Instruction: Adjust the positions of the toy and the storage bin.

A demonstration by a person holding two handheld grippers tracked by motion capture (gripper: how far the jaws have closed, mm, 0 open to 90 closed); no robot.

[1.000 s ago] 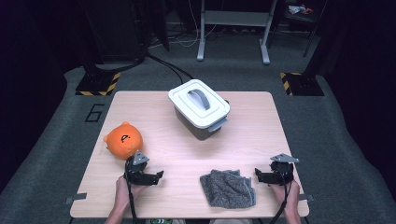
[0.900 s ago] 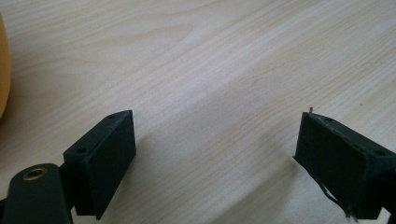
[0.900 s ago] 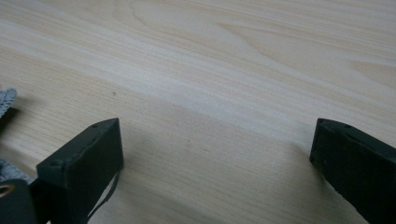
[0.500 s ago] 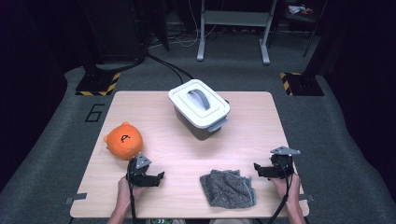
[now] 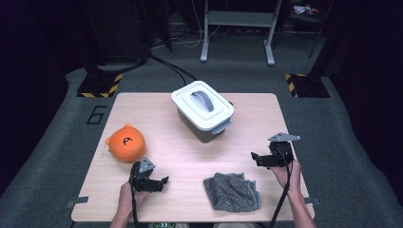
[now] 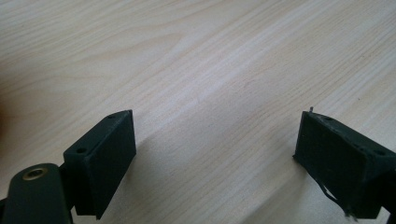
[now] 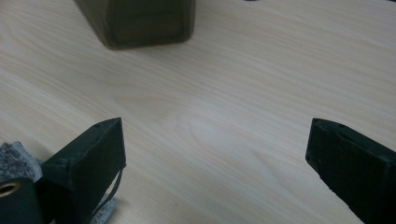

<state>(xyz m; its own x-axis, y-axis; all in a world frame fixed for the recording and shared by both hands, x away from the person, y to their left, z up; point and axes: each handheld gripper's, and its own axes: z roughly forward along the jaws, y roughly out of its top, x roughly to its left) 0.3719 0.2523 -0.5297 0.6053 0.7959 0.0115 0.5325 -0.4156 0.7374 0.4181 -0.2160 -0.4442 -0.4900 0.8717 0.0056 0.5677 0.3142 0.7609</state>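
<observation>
My left gripper (image 5: 160, 182) rests low over the front left of the wooden table (image 5: 157, 109), its jaws pointing right. In the left gripper view the left gripper (image 6: 215, 117) is open with bare wood between the jaws. My right gripper (image 5: 255, 157) hangs above the table's right side, jaws pointing left, beyond a crumpled grey cloth (image 5: 232, 191). In the right gripper view the right gripper (image 7: 215, 125) is open and holds nothing; the cloth (image 7: 14, 161) lies by its left jaw, and the foot of a grey box (image 7: 140, 21) stands ahead.
A grey box with a white handled lid (image 5: 203, 110) stands at the table's far middle. An orange round plush toy (image 5: 124, 142) sits at the left, just beyond my left gripper. Dark floor, cables and a metal stand lie behind the table.
My right gripper has risen and moved away from the table's front edge, past the cloth. The left gripper, box, plush and cloth have stayed put.
</observation>
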